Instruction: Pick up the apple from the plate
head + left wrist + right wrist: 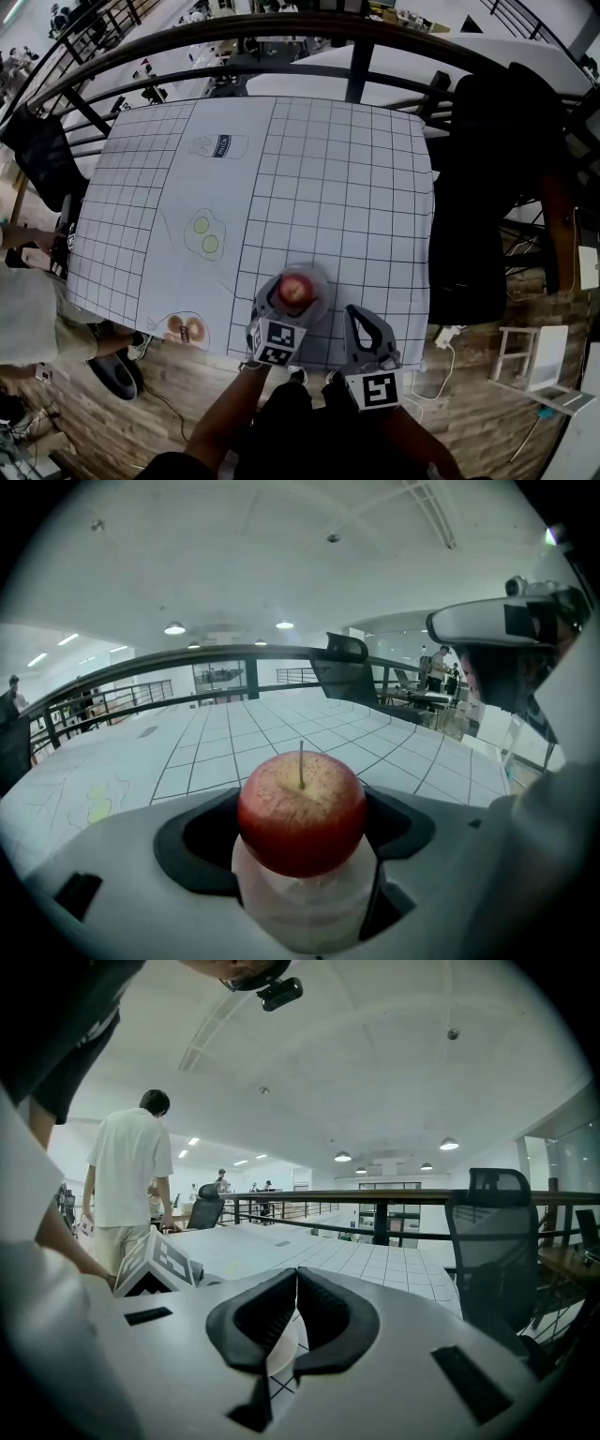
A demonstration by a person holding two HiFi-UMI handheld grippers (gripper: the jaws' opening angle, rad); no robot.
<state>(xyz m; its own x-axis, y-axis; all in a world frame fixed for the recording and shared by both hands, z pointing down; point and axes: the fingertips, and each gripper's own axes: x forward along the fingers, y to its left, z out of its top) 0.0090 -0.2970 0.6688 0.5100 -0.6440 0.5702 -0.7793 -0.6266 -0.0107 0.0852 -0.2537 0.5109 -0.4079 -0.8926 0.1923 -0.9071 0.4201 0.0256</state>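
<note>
between the dark pads (202,844) of the left gripper (300,850) we see a red apple (300,808), stem upright, with a yellowish, speckled top. the jaws stand apart, one on each side of the fruit, and dark gaps show between it and the pads, so we read them as spread and not clamped. under the apple a pale plate (322,275) shows through the gap. from the head view the apple sits in the middle of that round grey plate, which lies near the table's near edge.

just to the right, the right gripper (295,1321) hangs over the same edge, beside the plate but apart from it. its pads (323,1316) are pressed together with nothing between them; only a sliver of pale surface shows below the seam. the marker cube (159,1265) of the left gripper shows at its left.

further out, a white grid-lined cloth (328,187) covers the table, with faint drawings on its left half: a bottle outline (217,145) and a pair of green circles (206,234). a dark railing (356,70) curves behind the table, a black office chair (487,187) stands at its right side, and a person in a white shirt (127,1180) stands at the left.
</note>
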